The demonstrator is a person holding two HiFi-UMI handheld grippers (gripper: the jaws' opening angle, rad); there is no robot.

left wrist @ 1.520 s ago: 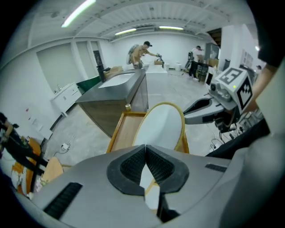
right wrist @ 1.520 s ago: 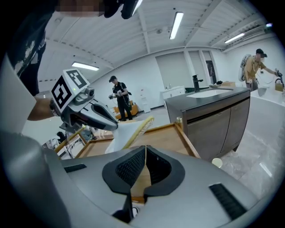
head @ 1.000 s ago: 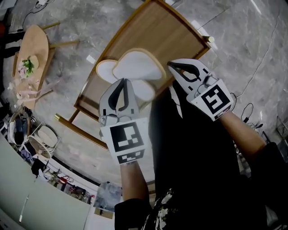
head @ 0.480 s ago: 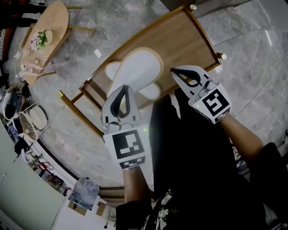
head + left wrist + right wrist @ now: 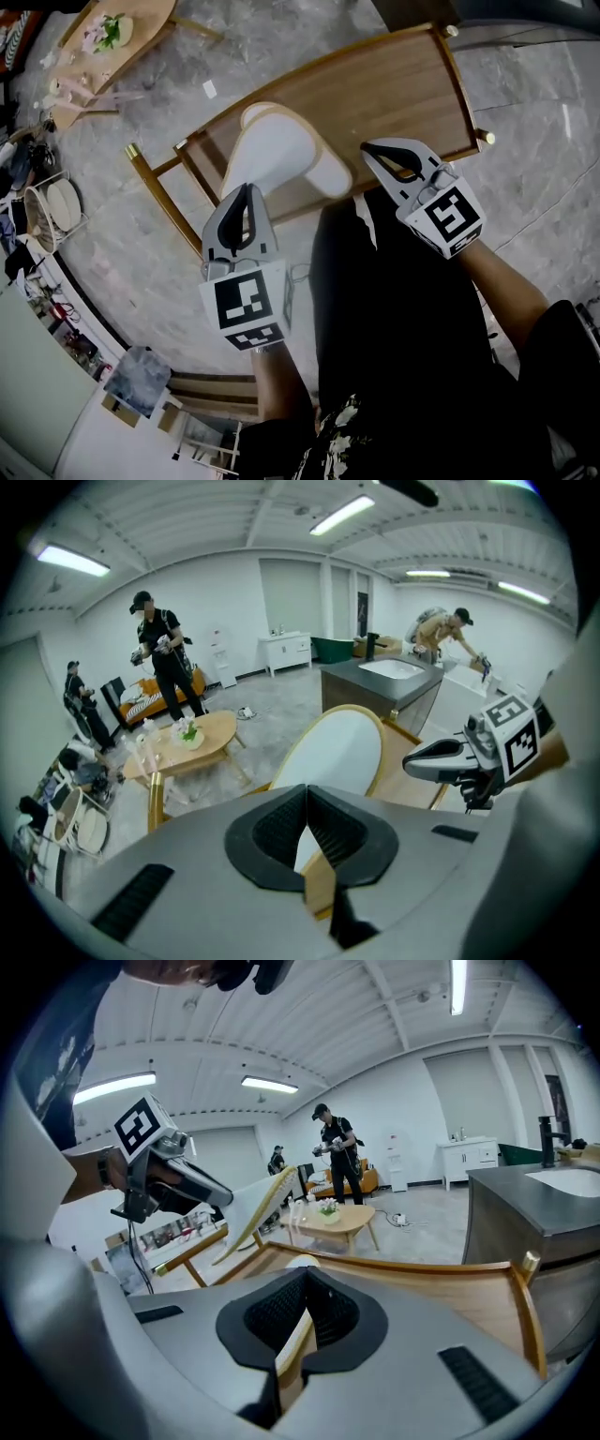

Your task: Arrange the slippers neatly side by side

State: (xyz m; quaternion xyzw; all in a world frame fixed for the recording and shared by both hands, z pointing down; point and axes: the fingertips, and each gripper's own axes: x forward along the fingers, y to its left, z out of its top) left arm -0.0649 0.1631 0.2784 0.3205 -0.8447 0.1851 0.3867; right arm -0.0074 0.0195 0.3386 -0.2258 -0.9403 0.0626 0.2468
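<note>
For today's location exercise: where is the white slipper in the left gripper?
Head view, centre-left: the white slipper is pinched by the left gripper over the wooden bench, left of the right gripper.

Slipper (image 5: 274,150): smooth pale insole, tan rim. Surface (image 5: 394,94): matt wood grain. Floor (image 5: 544,112): polished grey marble-look stone.

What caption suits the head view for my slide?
Left gripper holds one slipper, right gripper another slipper, above a wooden table.

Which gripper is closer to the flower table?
Left. The left gripper, holding a slipper, is toward the flower table; the right gripper is farther away, beyond that slipper.
</note>
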